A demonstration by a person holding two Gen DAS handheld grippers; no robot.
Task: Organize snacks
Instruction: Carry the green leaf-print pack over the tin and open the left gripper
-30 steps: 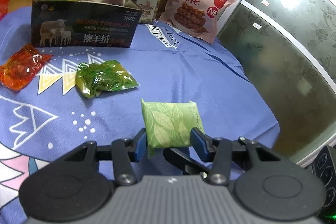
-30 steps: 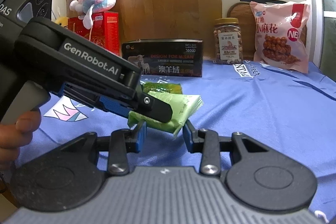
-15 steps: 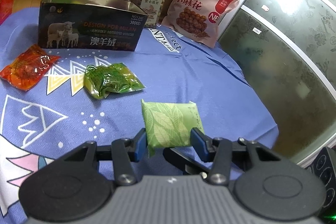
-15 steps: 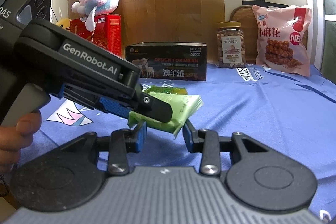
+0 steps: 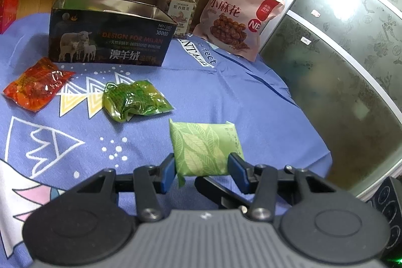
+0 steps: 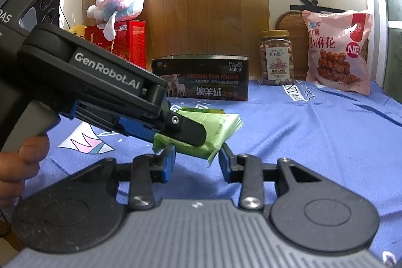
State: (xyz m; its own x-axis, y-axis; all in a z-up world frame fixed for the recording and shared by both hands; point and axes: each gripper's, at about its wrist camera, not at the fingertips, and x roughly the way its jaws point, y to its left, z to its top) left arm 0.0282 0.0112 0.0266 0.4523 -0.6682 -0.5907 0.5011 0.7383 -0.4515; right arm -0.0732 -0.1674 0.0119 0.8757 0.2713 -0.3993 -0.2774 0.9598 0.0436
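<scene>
My left gripper (image 5: 202,171) is shut on a light green leaf-print snack packet (image 5: 204,151) and holds it above the blue cloth. In the right wrist view the same packet (image 6: 221,126) hangs from the left gripper (image 6: 181,128), just ahead of my right gripper (image 6: 197,158), which is open and empty. A crinkled green snack bag (image 5: 134,102) and a red-orange snack bag (image 5: 36,84) lie on the cloth. An open black tin box (image 5: 110,42) stands behind them; it also shows in the right wrist view (image 6: 203,82).
A nut jar (image 5: 179,9) and a pink snack bag (image 5: 237,19) stand at the back of the table. A red box (image 6: 125,42) with a plush toy (image 6: 120,4) is at the back left. The table edge (image 5: 324,162) drops off on the right by a glass door.
The left gripper has risen slightly with the green packet and drawn back; the table items look lower and farther. The right gripper has hardly moved.
</scene>
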